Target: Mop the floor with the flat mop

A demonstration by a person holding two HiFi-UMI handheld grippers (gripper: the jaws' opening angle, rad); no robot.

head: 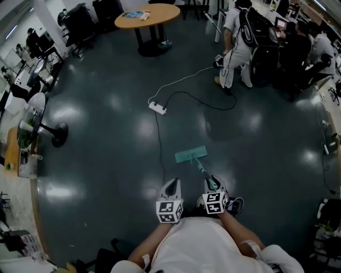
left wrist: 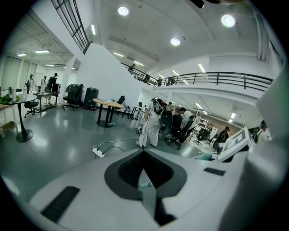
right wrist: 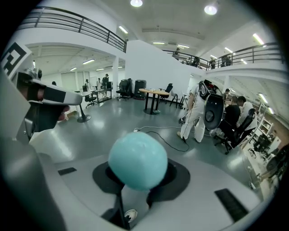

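Right gripper clamped on mop handle, head flat on floor just ahead — left gripper closed, empty. Early days, seemingly — most floor left.

One flat mop, teal with a rectangular head and slim pole, shows at lower centre. Two grey handheld tools with marker cubes sit at the bottom edge: the left gripper and the right gripper. One round wooden table on a black pedestal stands at the top. One white power strip lies mid-frame with two leads (a white cable, a black cable). One standing person in white is at upper right.
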